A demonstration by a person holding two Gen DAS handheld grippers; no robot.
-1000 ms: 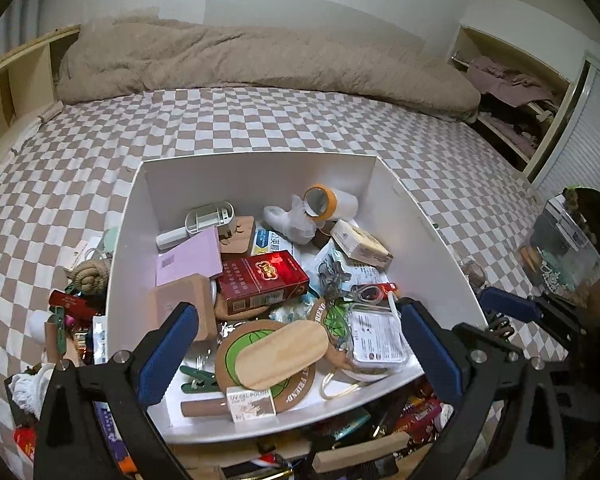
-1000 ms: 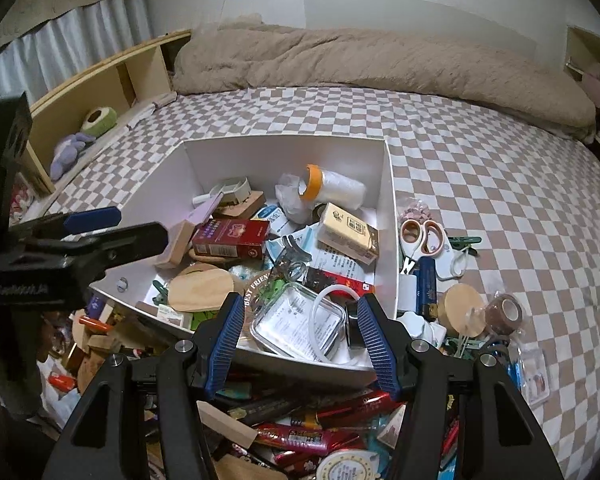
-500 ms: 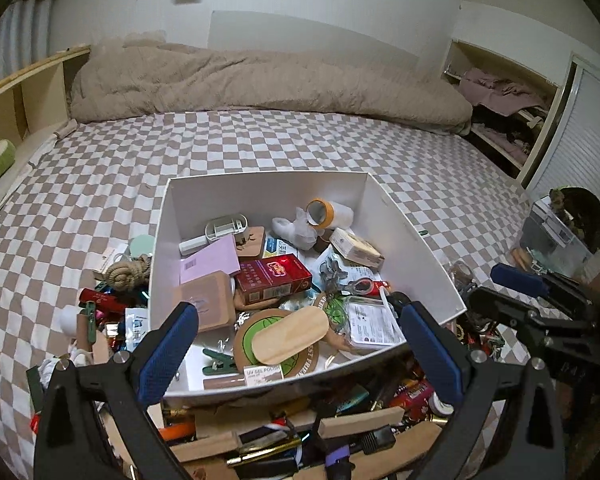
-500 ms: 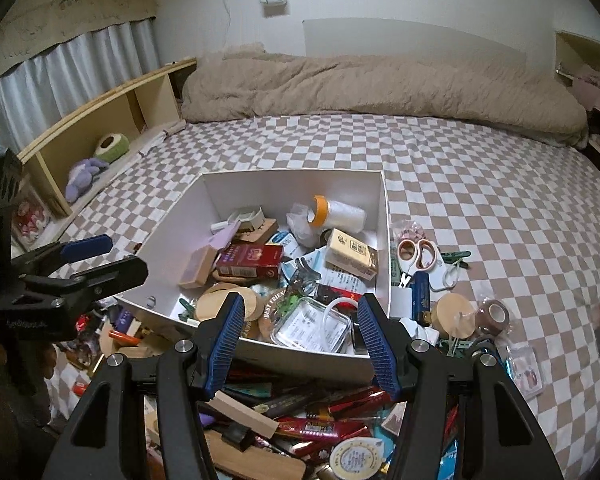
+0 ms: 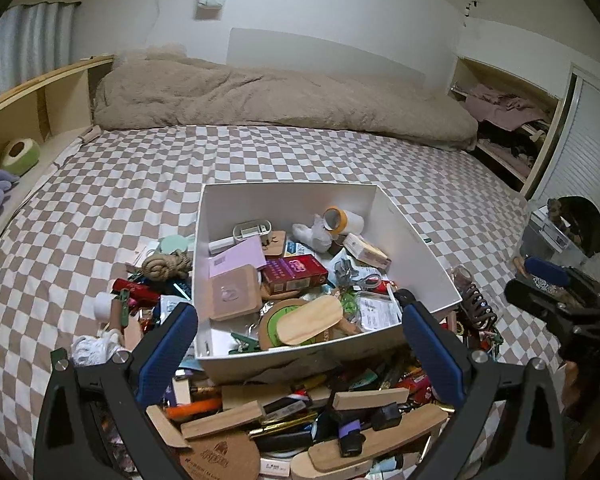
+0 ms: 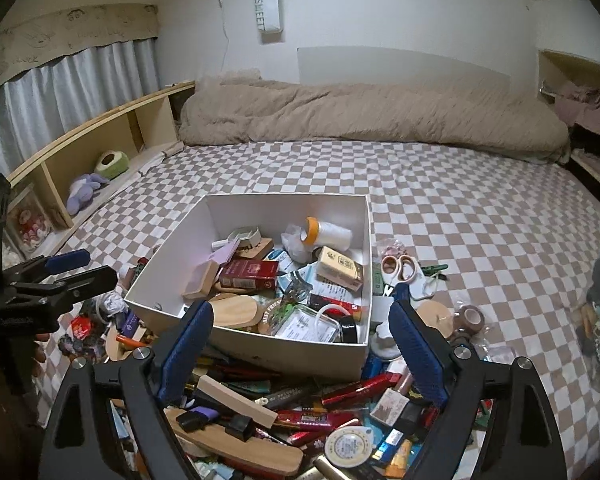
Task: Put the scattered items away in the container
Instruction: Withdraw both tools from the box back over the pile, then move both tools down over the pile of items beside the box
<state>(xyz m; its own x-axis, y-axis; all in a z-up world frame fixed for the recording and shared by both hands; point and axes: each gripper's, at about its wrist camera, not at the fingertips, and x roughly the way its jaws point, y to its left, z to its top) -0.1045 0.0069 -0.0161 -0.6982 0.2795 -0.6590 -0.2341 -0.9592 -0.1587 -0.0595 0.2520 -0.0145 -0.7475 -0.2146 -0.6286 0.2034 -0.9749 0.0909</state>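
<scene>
Both the left gripper (image 5: 300,340) and the right gripper (image 6: 300,340) hang empty above the pile (image 6: 300,412) in front of the white box (image 6: 260,344) on the bed (image 6: 460,208) — the left wide apart, the right opening — so a reach into this tangle risks catching two items and dropping one.

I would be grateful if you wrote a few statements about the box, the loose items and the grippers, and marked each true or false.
1. The white box already holds a red carton. True.
2. The pink-handled scissors lie inside the box. False: they lie on the checked bedspread, to the right of the box in the right wrist view.
3. The right gripper grips a wooden block. False: its jaws are opening with nothing pressed between them.
4. The left gripper is open and holds nothing. True.
5. A roll with an orange rim lies near the box's far wall. True.
</scene>
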